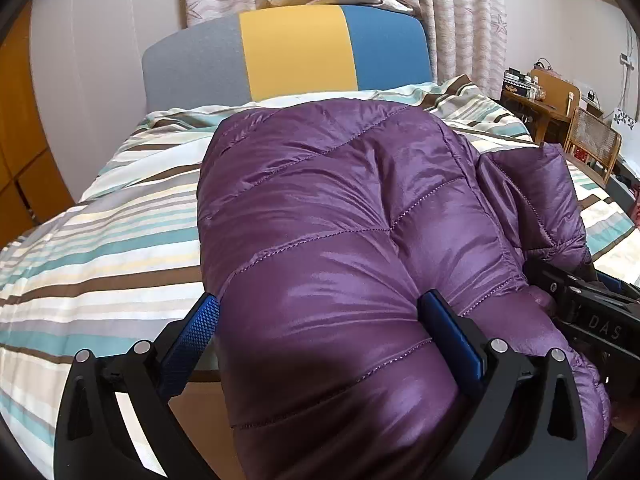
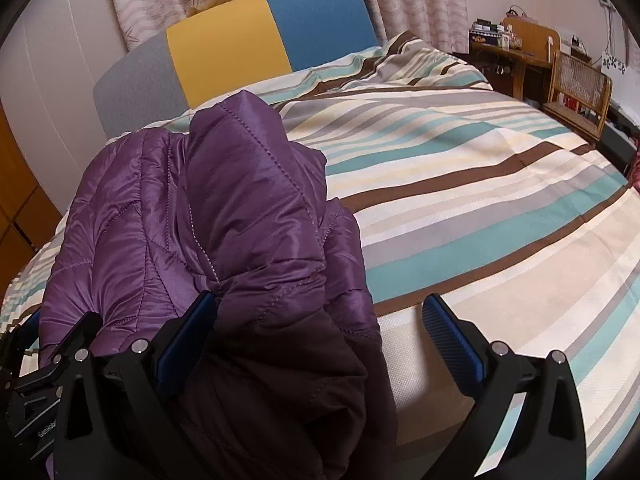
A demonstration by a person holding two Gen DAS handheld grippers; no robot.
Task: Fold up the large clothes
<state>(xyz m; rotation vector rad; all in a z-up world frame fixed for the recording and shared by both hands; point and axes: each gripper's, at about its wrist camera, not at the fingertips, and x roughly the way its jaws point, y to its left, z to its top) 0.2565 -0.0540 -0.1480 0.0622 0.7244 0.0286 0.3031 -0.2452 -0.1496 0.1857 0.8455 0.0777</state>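
**Purple jacket bunched at the near edge of the bed, both claws spread**

The left gripper (image 1: 318, 320) stands with its jaws spread wide. The quilted bulk of the purple puffer jacket (image 1: 340, 208) bulges up between its blue pads (image 1: 192, 344); whether the right-hand pad is pressing the fabric cannot be told, and the left-hand pad stands just beside the jacket's edge, over the striped cover. The right gripper (image 2: 320, 320) is likewise spread to its full width. A dark fold of the jacket (image 2: 248, 240) lies against its left finger and fills part of the gap, while its right finger hangs free above the bedding, well apart from the cloth.

The jacket sits in a puffed heap on the striped duvet (image 2: 460, 200), close to the near edge of the bed, with each gripper's black frame showing at the edge of the other's view. Behind the bedding rises a headboard (image 1: 296, 52) in grey, yellow and blue panels, with patterned curtains (image 1: 460, 12) above it. To the right stand a wooden desk (image 2: 508, 56) and a woven-backed chair (image 2: 580, 88).
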